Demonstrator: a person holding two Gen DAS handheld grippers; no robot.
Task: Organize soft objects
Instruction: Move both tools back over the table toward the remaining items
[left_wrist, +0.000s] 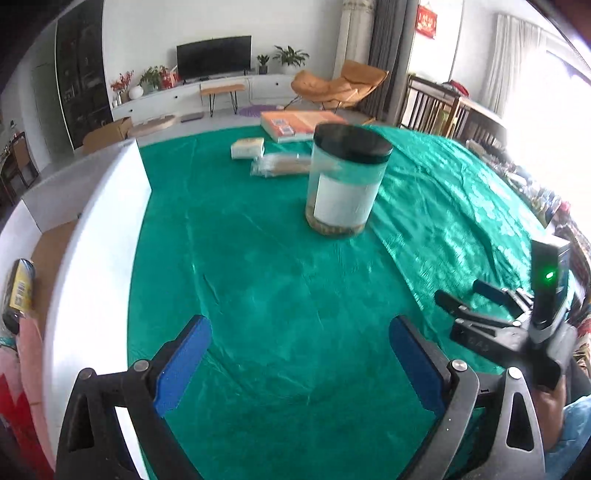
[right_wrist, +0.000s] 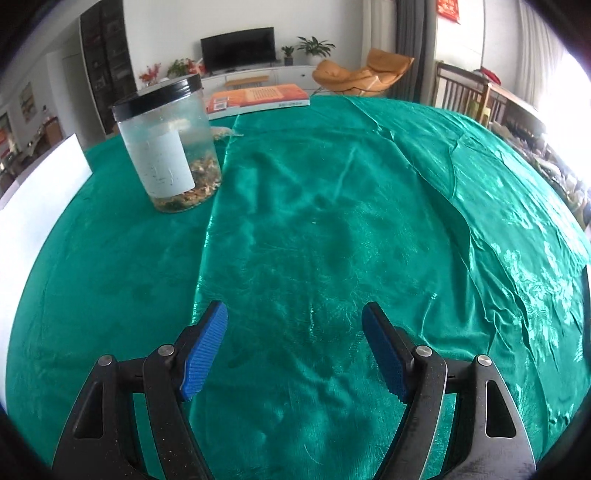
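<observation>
Green cloth (right_wrist: 332, 221) spread over table; 1 jar (right_wrist: 168, 147), 1 book (right_wrist: 258, 96) seen. Only left wrist view shows 1 white box (left_wrist: 248, 147), 1 packet (left_wrist: 280, 166). Left gripper (left_wrist: 299, 354), right gripper (right_wrist: 294, 347) both wide, empty.

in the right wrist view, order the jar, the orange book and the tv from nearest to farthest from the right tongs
1. The clear jar with the black lid, upper left of the right tongs, standing on the green cloth.
2. The orange book, lying flat at the cloth's far edge, behind the jar.
3. The tv, against the far wall, beyond the table.
</observation>
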